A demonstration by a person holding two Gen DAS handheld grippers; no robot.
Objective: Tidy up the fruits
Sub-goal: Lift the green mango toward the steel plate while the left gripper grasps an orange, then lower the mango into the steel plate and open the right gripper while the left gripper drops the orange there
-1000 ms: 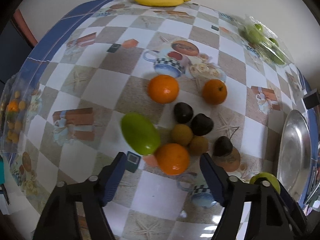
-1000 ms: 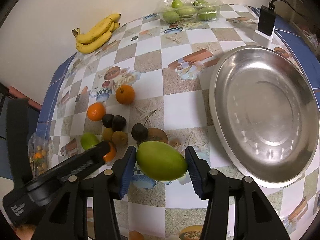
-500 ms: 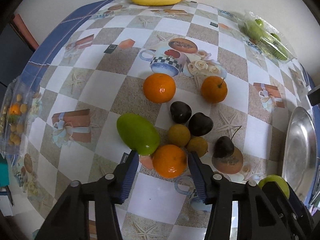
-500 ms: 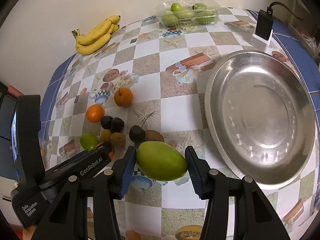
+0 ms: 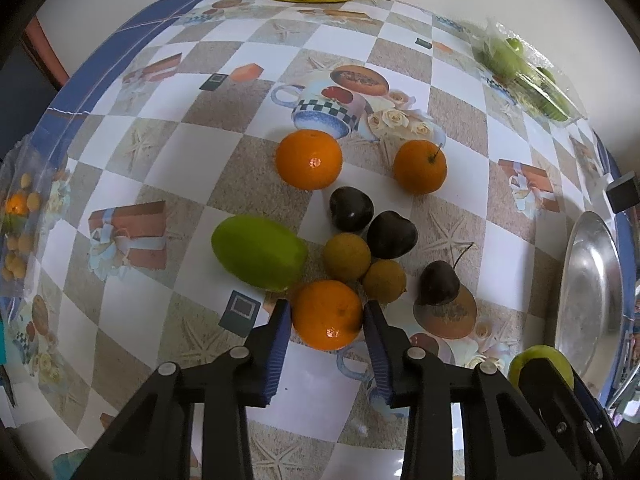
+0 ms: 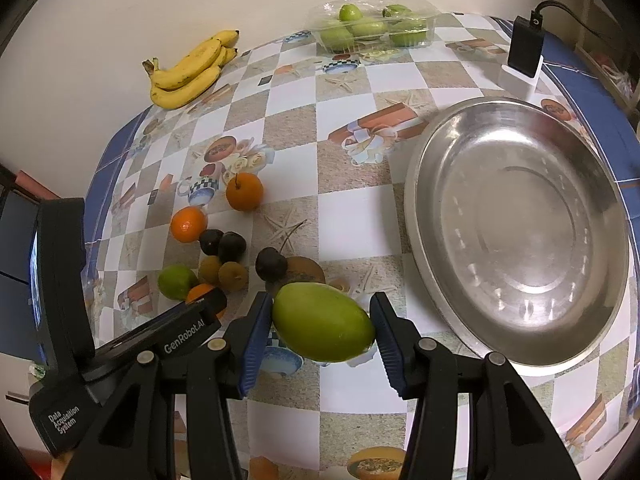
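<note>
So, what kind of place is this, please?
Probably a home dining or kitchen table: a printed checked tablecloth, loose bananas against a plain wall, and a steel serving dish.

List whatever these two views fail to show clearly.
- Left wrist view: metal tray cut off by the right edge.
- Left wrist view: bagged small fruits at the left rim, too distorted to identify.
- Right wrist view: orange mostly hidden behind the left tongs.

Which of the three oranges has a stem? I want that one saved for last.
The orange farthest right in the left wrist view, with a thin stem; the other two show none.
</note>
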